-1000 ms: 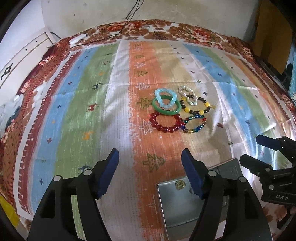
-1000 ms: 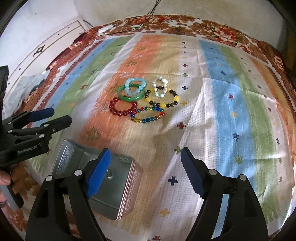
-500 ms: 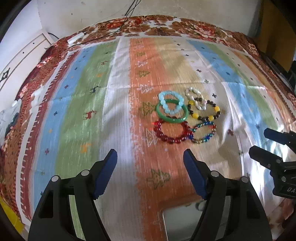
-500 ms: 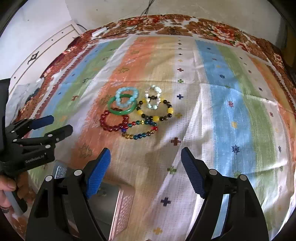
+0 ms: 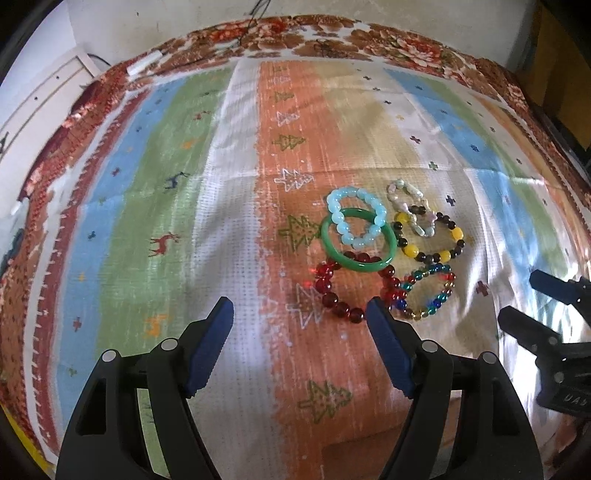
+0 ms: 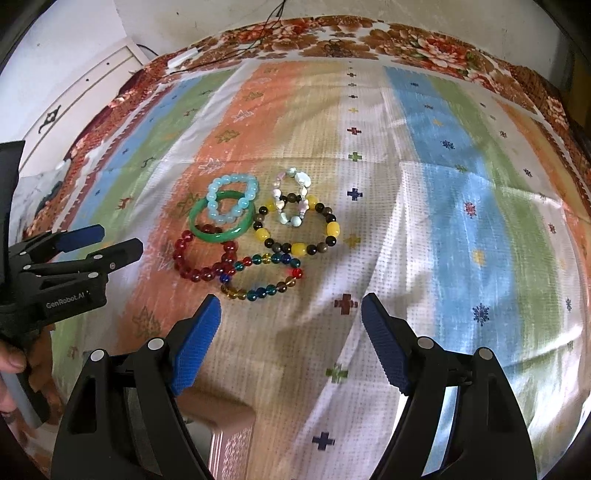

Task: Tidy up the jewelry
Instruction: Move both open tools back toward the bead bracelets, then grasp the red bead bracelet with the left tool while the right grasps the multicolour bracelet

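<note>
A striped cloth [image 5: 236,206] with small trees, deer and crosses lay over a flowered bedspread [image 5: 369,40] on the bed, with a white tube [image 5: 143,63] and black cables [image 6: 258,33] near the far edge, a pale wall [image 5: 184,22] behind and a white cabinet [image 6: 74,96] at left.

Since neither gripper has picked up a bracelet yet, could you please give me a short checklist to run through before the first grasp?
1. Left gripper open, empty: ok.
2. Right gripper open, empty: ok.
3. Multicolour bead bracelet nearest the right gripper, nothing lying over it: ok.
4. Bracelets separated: not ok; green bangle overlaps red bead bracelet and the light blue bracelet lies on it.
5. Metal box open: cannot tell, mostly hidden.
</note>
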Demonstrator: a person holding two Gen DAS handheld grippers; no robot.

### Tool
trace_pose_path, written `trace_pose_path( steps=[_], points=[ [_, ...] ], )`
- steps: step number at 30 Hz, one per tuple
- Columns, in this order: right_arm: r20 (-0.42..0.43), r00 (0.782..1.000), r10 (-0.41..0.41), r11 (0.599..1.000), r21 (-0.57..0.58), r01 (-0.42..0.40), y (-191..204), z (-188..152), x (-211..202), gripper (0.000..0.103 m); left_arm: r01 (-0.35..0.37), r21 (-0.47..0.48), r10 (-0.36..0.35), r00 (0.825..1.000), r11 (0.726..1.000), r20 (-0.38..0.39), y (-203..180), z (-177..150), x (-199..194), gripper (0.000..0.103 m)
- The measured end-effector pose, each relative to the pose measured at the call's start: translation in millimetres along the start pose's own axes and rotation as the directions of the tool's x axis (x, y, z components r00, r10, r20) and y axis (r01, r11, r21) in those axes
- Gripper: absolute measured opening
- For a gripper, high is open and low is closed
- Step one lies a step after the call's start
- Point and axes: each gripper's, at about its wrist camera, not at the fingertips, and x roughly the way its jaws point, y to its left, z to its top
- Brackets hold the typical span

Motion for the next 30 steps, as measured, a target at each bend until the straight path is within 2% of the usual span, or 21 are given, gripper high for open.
trace_pose_path(
  steps=[11, 15, 22, 30],
  points=[
    [-0.066, 0.998, 0.001, 0.999, 0.053, 0.003, -11, 14, 38, 0.078, 0.014, -0.004, -0.014, 0.997, 1.0, -0.08, 1, 13, 40, 0.074],
    [-0.072, 0.997, -0.023, 0.999, 0.042, 0.026, -11, 18, 47, 0.078, 0.045, -0.011, -0.046, 0.993, 0.999, -0.109, 3, 17, 52, 0.074],
    [-0.108, 0.993, -0.048, 0.999, 0.018, 0.05, -10, 23, 66, 0.078, 0.054, 0.042, -0.047, 0.988, 0.998, -0.146, -1, 21, 65, 0.074],
    [-0.12, 0.991, -0.061, 0.998, 0.005, 0.062, -9, 26, 81, 0.078, 0.043, 0.113, -0.025, 0.988, 0.993, -0.152, -6, 19, 77, 0.072]
  ],
)
